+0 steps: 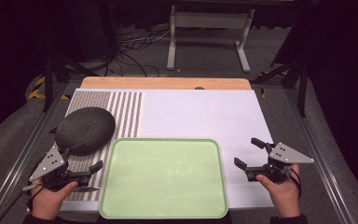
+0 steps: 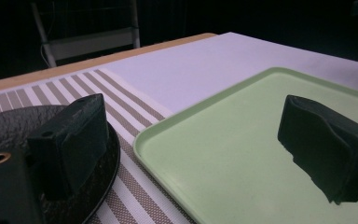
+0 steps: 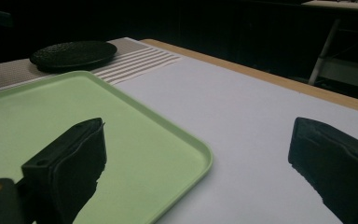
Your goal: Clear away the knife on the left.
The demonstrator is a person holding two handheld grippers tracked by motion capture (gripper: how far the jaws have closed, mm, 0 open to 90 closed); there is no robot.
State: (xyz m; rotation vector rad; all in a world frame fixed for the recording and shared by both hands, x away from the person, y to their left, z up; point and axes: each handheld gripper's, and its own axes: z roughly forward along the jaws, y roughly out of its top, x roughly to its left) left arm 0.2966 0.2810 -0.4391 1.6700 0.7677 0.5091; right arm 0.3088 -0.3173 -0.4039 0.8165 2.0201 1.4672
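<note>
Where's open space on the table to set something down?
Free: the inside of the green tray, and the white mat beyond the tray and to its right, up to the right gripper. Crowded: the striped mat at left, where the dark round plate sits by the left gripper.

The shallow rectangular plastic tray (image 1: pixel 163 179) is a pale, even mint green with no pattern. The round textured plate (image 1: pixel 85 130) beside it is dark charcoal, almost black, its surface covered in a fine rippled grain. Under the plate lies a woven placemat (image 1: pixel 126 114) striped in beige-brown and white, finely dotted at its edge. The table cover (image 1: pixel 205 114) is plain white, bordered by a light wooden table edge (image 1: pixel 165 83). Both grippers have black jaws and grey top plates.
</note>
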